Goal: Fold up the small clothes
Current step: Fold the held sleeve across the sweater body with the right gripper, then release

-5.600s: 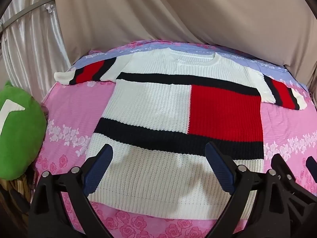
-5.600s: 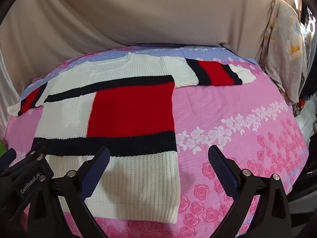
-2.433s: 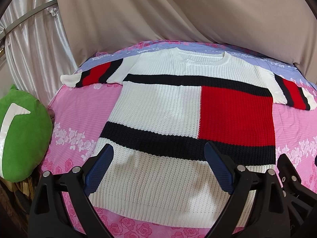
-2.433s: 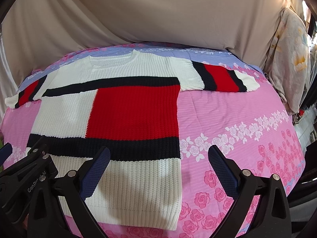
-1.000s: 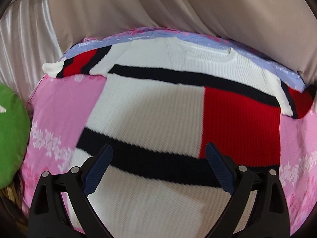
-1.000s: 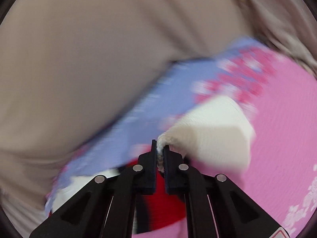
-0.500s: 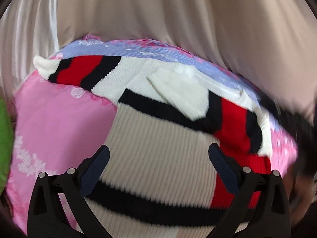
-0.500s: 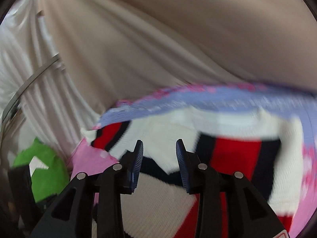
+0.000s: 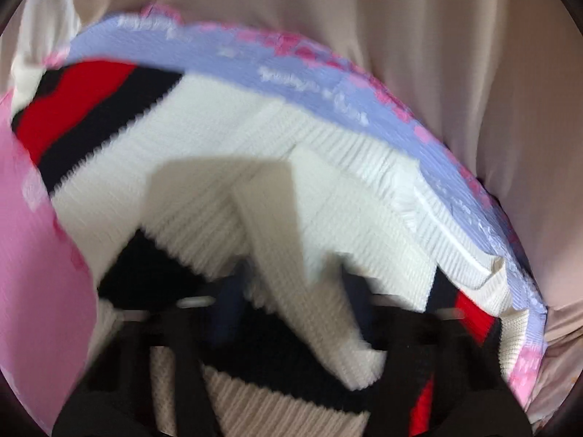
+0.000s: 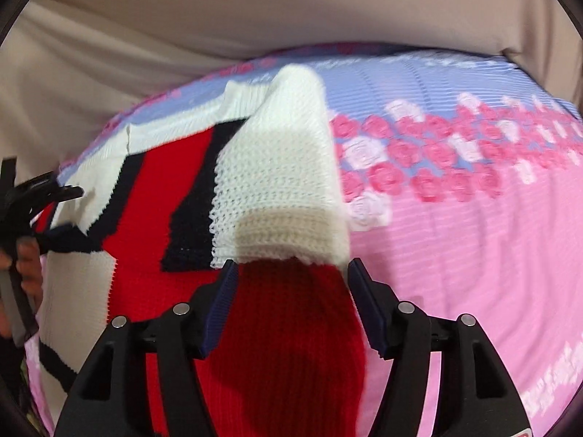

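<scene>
The knit sweater (image 9: 218, 153), white with red and navy blocks, lies flat on the bed. Its right sleeve is folded across the chest. In the blurred left wrist view my left gripper (image 9: 291, 291) is closing, with the sleeve's white cuff (image 9: 277, 218) between its fingers. The right wrist view shows that gripper (image 10: 69, 191) at the left edge by the cuff (image 10: 87, 207), with a hand (image 10: 27, 266) behind it. My right gripper (image 10: 291, 280) is opening over the red panel (image 10: 153, 262). The white fold of the sleeve (image 10: 277, 182) lies just past its tips, not pinched.
A pink rose-print bedspread (image 10: 455, 255) with a lilac band at the far edge covers the bed. Beige drapes (image 10: 255, 11) hang close behind it. Bare bedspread stretches to the right of the sweater.
The right gripper let go of the sleeve it had carried across and drew back, with its jaws spreading. The left gripper moved in towards the collar and its wide jaws narrowed around the cuff.
</scene>
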A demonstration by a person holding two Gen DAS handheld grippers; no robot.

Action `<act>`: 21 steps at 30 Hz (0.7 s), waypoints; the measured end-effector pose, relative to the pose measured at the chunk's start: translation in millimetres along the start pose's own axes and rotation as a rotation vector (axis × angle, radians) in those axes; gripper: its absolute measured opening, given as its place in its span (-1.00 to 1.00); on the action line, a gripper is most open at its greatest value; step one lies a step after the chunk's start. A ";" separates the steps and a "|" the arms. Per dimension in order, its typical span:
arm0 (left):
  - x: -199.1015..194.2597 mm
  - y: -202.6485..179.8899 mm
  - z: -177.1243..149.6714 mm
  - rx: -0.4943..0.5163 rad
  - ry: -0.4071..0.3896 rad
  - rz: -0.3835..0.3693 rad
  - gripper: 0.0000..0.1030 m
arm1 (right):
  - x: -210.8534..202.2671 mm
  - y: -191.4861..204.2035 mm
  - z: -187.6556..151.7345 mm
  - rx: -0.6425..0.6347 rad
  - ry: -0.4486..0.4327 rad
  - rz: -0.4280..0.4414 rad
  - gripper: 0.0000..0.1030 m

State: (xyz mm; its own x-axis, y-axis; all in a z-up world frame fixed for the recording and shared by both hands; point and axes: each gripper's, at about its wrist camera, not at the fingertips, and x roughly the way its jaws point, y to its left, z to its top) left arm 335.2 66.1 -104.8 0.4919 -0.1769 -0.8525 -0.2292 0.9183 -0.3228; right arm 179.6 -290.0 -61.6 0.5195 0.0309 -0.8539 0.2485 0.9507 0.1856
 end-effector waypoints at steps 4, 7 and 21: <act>-48.3 -6.3 10.6 -0.053 -0.093 -0.095 -0.88 | -10.0 -0.2 20.7 0.024 -0.063 0.049 -0.69; -60.2 -11.3 1.0 -0.045 -0.117 -0.081 -0.88 | -48.0 -18.3 39.6 0.079 -0.184 0.062 -0.70; -39.0 -32.2 -28.4 -0.004 -0.027 0.008 -0.88 | -48.1 -51.4 38.7 0.171 -0.134 0.007 -0.61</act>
State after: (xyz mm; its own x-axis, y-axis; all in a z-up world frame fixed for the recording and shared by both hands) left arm 299.5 33.4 -72.8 0.5122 -0.1597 -0.8439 -0.2369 0.9182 -0.3175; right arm 173.5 -352.3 -11.1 0.6229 -0.0150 -0.7822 0.3739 0.8839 0.2808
